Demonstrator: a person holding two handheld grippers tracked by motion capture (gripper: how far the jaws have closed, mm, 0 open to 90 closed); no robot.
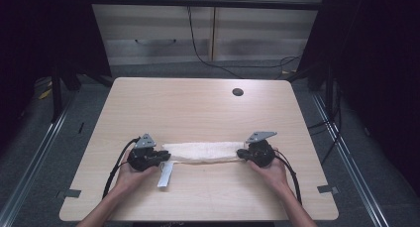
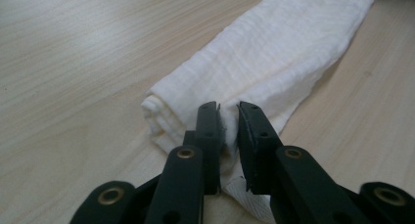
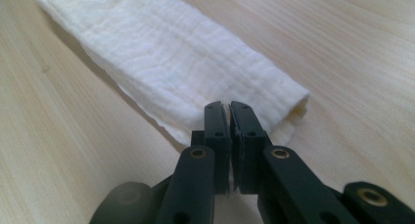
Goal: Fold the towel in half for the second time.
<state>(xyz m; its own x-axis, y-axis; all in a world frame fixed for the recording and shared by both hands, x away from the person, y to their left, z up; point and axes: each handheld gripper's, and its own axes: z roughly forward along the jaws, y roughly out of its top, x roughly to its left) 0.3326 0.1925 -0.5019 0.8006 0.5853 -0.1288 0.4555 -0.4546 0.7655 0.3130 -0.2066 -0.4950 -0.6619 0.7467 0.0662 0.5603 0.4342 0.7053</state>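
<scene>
Folded into a long narrow band, the white cloth (image 1: 203, 151) lies across the near half of the desk (image 1: 198, 108), so most of the folding looks already done. Left gripper (image 1: 159, 156) at the left end of the cloth, right gripper (image 1: 241, 153) at the right end, both low over the desk.

Seen in the left gripper view: jaws narrow, with a small gap, and a thin edge of cloth (image 2: 274, 57) between them; no firm pressing visible, so probably a release and not a grip. Seen in the right gripper view: jaws almost together, only a slit between them, at the corner of the cloth (image 3: 171, 53); hard to tell if a layer is still pinched.

Probably left to do: one more fold end to end, or only to let go and pull back.

A flat white strap (image 1: 165, 174) hangs out from the cloth near its left end, toward the person. Far from the cloth, a dark round hole (image 1: 237, 92) near the far edge of the desk. Nothing in the way around the cloth.
</scene>
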